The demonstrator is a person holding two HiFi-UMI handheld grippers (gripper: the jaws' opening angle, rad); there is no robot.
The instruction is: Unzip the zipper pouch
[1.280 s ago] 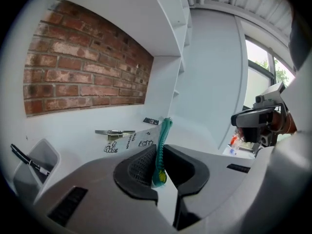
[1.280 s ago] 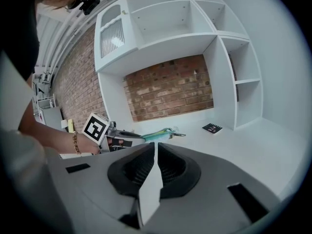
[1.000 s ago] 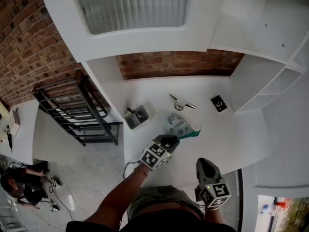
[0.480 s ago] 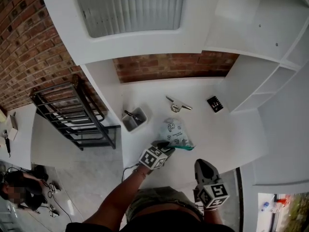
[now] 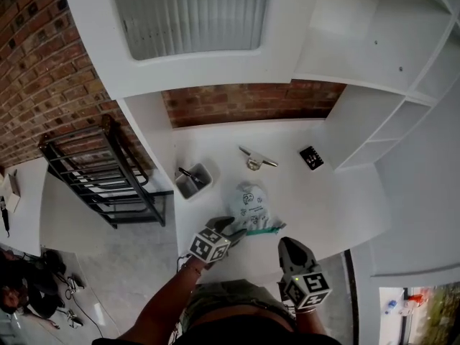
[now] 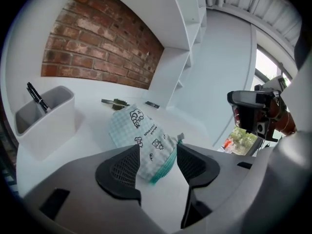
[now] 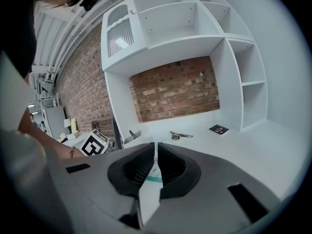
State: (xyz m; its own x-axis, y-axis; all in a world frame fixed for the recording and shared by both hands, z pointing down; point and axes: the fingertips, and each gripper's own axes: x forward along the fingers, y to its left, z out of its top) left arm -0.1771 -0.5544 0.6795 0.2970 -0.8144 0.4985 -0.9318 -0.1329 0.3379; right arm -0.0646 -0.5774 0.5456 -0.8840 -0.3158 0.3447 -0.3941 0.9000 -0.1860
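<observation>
Teal zipper teeth (image 5: 260, 230) edge the checked pouch (image 5: 249, 205), which lies flat near the pen cup (image 5: 192, 181), on the person's side of it. The zipper runs crosswise from the left gripper (image 5: 231, 230) toward the right gripper (image 5: 289, 247). The left jaws have just been opening and stand spread astride the pouch's end without pressing it. The right jaws are pressed together and empty. Only the left gripper view shows the pull tab (image 6: 181, 137).

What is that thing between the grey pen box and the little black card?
What look like keys lie on the table between the pen box and the black card. The head view shows this best.
</observation>
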